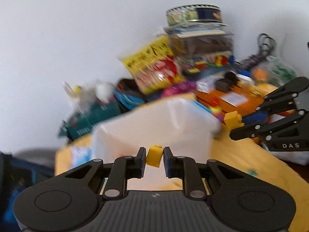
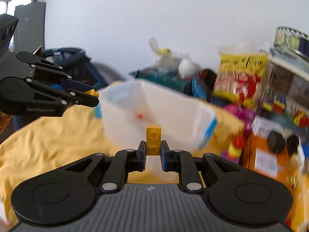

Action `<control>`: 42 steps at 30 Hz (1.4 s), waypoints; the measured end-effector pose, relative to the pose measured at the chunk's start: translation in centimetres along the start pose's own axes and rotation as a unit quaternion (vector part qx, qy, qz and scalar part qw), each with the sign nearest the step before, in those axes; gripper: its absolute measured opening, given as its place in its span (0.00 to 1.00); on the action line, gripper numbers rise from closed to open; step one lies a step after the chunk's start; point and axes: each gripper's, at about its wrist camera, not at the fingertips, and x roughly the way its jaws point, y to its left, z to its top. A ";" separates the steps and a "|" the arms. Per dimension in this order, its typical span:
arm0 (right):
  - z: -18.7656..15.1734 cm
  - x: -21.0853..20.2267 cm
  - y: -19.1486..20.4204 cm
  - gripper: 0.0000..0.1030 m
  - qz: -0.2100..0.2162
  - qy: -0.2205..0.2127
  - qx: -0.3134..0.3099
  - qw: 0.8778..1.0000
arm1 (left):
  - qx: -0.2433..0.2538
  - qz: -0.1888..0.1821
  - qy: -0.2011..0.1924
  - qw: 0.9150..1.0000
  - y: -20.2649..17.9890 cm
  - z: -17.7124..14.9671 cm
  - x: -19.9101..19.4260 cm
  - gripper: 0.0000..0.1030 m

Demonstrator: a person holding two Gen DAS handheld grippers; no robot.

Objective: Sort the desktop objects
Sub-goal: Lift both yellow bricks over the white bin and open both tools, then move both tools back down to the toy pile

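Yellow two-stud brick (image 2: 153, 140) stands upright, pinched in right gripper (image 2: 153, 150).

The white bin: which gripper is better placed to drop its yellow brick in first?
Probably left: the left gripper holds its brick right at the white bin rim; the right gripper sits slightly farther back.

Both cameras sit just behind their own black finger pairs, looking forward and slightly down over a yellow cloth-covered table (image 2: 48, 145). Each faces a translucent white plastic bin (image 1: 154, 127) (image 2: 154, 108) close ahead at twelve o'clock. The left view catches the other gripper at three o'clock; the right view catches its counterpart at nine o'clock. Both share the bin and the blurred clutter behind it.
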 end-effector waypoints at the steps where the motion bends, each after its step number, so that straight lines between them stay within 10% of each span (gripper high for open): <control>1: 0.8 0.6 -0.2 0.17 -0.002 -0.006 0.003 1.000 | -0.002 0.004 -0.008 1.000 0.4 0.7 0.3 0.22; 20: 3.3 10.9 -1.7 0.24 -0.046 0.022 0.035 0.998 | -0.037 0.019 0.032 0.999 2.7 1.4 11.5 0.25; 24: 3.3 10.9 -1.7 0.30 -0.047 0.016 0.036 0.998 | -0.030 0.019 0.023 0.999 2.7 1.0 11.0 0.42; 42: -0.7 2.5 0.8 0.47 -0.028 -0.024 0.053 0.998 | -0.064 -0.030 0.022 0.997 -0.5 -3.9 1.3 0.64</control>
